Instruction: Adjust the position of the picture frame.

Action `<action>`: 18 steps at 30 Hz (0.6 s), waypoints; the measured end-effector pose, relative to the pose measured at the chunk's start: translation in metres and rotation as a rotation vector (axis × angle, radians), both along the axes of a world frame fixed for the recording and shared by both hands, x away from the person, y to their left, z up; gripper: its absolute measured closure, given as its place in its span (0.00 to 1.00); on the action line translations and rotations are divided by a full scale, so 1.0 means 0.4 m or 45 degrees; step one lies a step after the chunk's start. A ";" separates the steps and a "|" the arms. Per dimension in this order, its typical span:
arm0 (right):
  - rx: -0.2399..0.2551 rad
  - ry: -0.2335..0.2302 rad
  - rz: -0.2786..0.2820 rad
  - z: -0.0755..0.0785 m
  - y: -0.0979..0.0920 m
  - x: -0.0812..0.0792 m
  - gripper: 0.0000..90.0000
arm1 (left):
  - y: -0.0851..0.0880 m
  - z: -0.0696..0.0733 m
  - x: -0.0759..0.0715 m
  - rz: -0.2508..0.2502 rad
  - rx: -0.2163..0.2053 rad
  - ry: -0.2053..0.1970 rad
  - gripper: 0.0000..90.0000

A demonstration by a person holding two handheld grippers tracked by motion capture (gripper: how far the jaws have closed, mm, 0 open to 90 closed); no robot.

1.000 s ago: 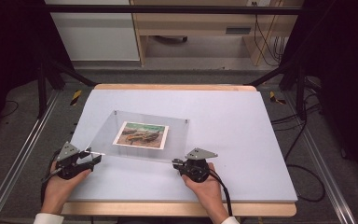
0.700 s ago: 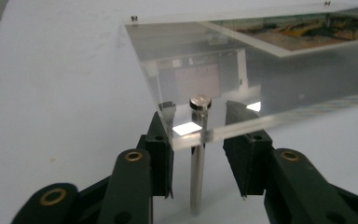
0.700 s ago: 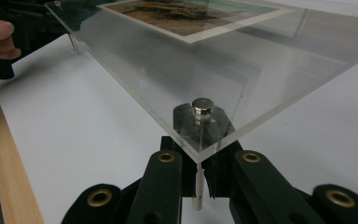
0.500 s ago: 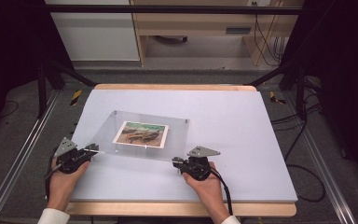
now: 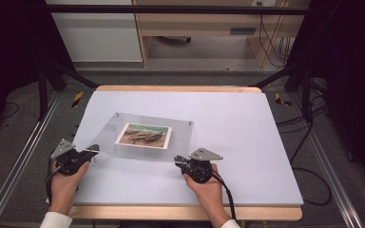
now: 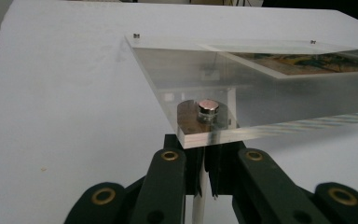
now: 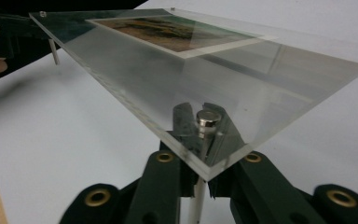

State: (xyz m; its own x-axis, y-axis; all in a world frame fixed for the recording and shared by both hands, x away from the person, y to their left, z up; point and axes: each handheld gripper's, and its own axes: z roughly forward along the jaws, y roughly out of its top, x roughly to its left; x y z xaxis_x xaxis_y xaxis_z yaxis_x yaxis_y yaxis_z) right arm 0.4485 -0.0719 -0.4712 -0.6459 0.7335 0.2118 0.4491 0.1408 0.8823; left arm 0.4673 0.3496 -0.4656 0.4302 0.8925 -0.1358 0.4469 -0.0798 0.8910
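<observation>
A pale tabletop (image 5: 247, 142) carries a clear acrylic frame (image 5: 145, 135) holding a picture (image 5: 144, 134), left of centre toward the near edge. The left gripper (image 5: 94, 149), whose jaws have just been closing, clamps the frame's near left corner post (image 6: 200, 186); the right gripper (image 5: 178, 160) clamps the near right corner post (image 7: 193, 198).

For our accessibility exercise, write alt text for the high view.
Two hands hold a clear acrylic photo frame by its near corners, left claw and right claw shut on its corner posts, over a white table.
</observation>
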 end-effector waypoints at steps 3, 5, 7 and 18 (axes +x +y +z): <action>-0.004 0.012 -0.002 -0.001 0.001 -0.001 0.94 | -0.004 0.001 0.002 -0.009 0.029 0.007 0.92; -0.009 0.015 -0.002 -0.002 0.001 -0.001 0.94 | -0.007 0.001 0.004 -0.008 0.038 0.003 0.89; -0.016 0.020 -0.008 0.001 0.003 -0.002 0.94 | -0.010 0.004 0.006 0.001 0.050 -0.010 0.90; -0.080 -0.067 -0.108 0.073 -0.019 -0.005 0.91 | -0.039 0.068 -0.029 -0.003 -0.036 -0.064 0.94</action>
